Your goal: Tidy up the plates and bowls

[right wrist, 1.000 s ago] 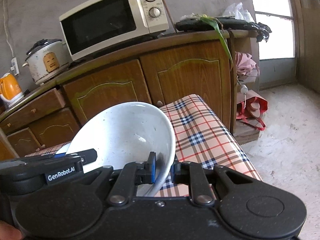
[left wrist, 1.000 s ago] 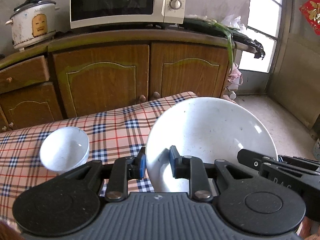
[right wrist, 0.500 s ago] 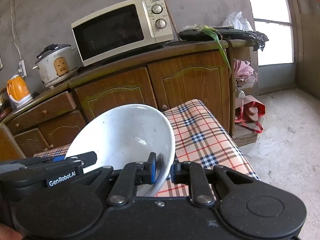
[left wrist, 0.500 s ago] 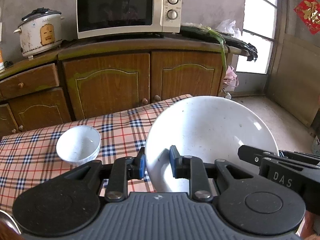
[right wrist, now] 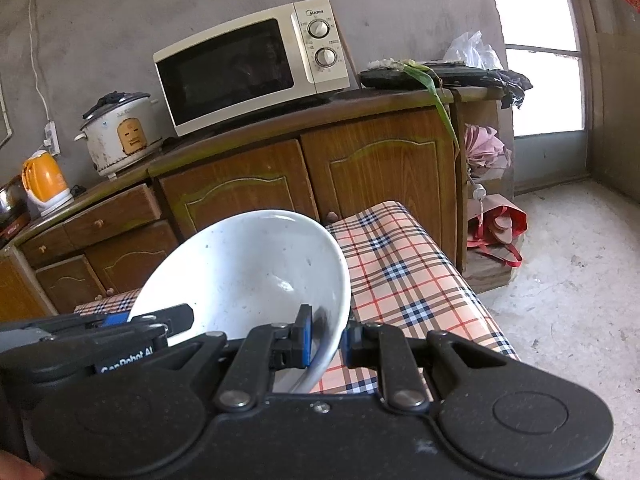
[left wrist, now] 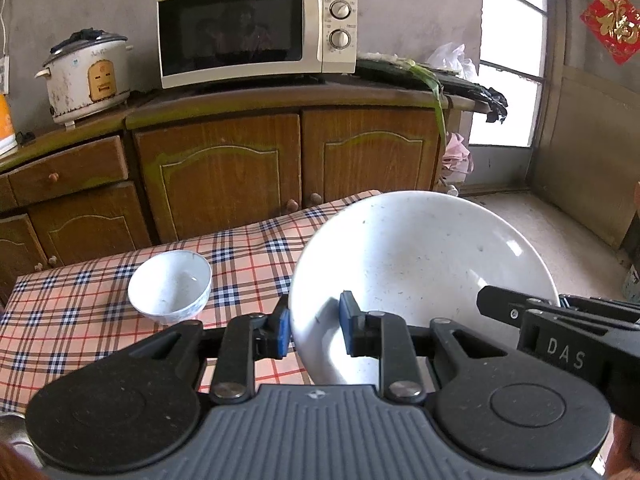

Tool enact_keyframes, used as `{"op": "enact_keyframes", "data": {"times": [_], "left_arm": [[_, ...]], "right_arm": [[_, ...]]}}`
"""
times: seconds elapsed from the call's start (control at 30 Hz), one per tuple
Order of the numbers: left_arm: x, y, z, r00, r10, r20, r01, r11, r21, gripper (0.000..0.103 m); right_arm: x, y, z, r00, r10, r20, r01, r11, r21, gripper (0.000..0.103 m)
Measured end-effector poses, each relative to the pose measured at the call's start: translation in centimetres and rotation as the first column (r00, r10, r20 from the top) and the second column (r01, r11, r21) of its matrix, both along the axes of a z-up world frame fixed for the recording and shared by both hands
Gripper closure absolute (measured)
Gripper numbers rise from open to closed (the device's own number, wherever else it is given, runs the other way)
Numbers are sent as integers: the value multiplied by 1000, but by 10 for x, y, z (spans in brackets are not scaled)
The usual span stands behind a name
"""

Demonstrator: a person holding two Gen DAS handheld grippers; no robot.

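Observation:
A large white plate (left wrist: 424, 264) hangs tilted above the checked tablecloth (left wrist: 80, 312), gripped from both sides. My left gripper (left wrist: 314, 328) is shut on its left rim, blue pads either side of the edge. My right gripper (right wrist: 325, 340) is shut on the plate's (right wrist: 248, 268) right rim. Each gripper shows in the other's view: the right one (left wrist: 560, 332) at the far right, the left one (right wrist: 100, 328) at the lower left. A small white bowl (left wrist: 170, 286) stands upright on the cloth, left of the plate.
Behind the table runs a wooden cabinet (left wrist: 280, 160) carrying a microwave (left wrist: 256, 30), a rice cooker (left wrist: 86, 76) and an orange kettle (right wrist: 44, 182). The table's right edge (right wrist: 460, 280) drops to a concrete floor, where a red bag (right wrist: 500, 228) lies by the cabinet.
Both grippers have drawn back and slightly up with the plate held between them. The small bowl and cabinet look farther off and more of the table shows.

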State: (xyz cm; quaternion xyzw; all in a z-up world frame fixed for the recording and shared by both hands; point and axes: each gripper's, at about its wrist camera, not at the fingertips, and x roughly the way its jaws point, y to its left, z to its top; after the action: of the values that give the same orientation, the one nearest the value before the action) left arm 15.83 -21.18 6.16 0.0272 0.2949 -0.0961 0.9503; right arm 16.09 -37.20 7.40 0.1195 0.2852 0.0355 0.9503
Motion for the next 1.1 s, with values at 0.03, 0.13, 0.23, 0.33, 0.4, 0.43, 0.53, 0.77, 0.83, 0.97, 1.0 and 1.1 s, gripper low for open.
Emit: {"op": "enact_keyframes", "data": {"times": [0.03, 0.13, 0.23, 0.33, 0.4, 0.43, 0.53, 0.77, 0.83, 0.97, 1.0, 1.1], "left_arm": [[-1, 0, 0, 1000, 0, -1, 0, 1000, -1, 79], [-5, 1, 1, 1000, 0, 3, 0, 1000, 2, 79], [-10, 1, 1, 1000, -3, 4, 3, 1000, 3, 79], [-13, 0, 0, 1000, -5, -2, 5, 1000, 6, 78], [-15, 1, -1, 1000, -7, -6, 7, 1000, 3, 77], [-16, 1, -1, 1000, -7, -6, 7, 1000, 0, 77], [-19, 1, 0, 1000, -8, -5, 8, 1000, 1, 77], [-24, -1, 1, 1000, -8, -4, 8, 1000, -2, 77], [-26, 0, 1, 1000, -9, -2, 9, 1000, 0, 77], [-28, 0, 0, 1000, -7, -5, 7, 1000, -2, 77], [-29, 1, 0, 1000, -6, -5, 6, 1000, -3, 77], [-32, 1, -1, 1000, -7, -3, 7, 1000, 1, 77]], "right_arm": [[-2, 1, 1, 1000, 0, 2, 0, 1000, -3, 84], [-4, 2, 2, 1000, 0, 3, 0, 1000, -4, 84], [-6, 2, 3, 1000, -4, 8, 4, 1000, -11, 84], [-12, 3, 5, 1000, -4, 14, 4, 1000, -11, 84], [-15, 3, 7, 1000, -5, 17, 5, 1000, -14, 84], [-17, 4, 7, 1000, -5, 18, 6, 1000, -16, 84], [-20, 3, 7, 1000, -6, 18, 7, 1000, -14, 84], [-22, 2, 8, 1000, -6, 22, 6, 1000, -15, 84], [-22, 2, 8, 1000, -6, 21, 6, 1000, -16, 84], [-26, 2, 9, 1000, -4, 21, 4, 1000, -18, 84], [-24, 2, 8, 1000, -5, 21, 5, 1000, -16, 84], [-24, 2, 8, 1000, -5, 19, 5, 1000, -15, 84]]}}
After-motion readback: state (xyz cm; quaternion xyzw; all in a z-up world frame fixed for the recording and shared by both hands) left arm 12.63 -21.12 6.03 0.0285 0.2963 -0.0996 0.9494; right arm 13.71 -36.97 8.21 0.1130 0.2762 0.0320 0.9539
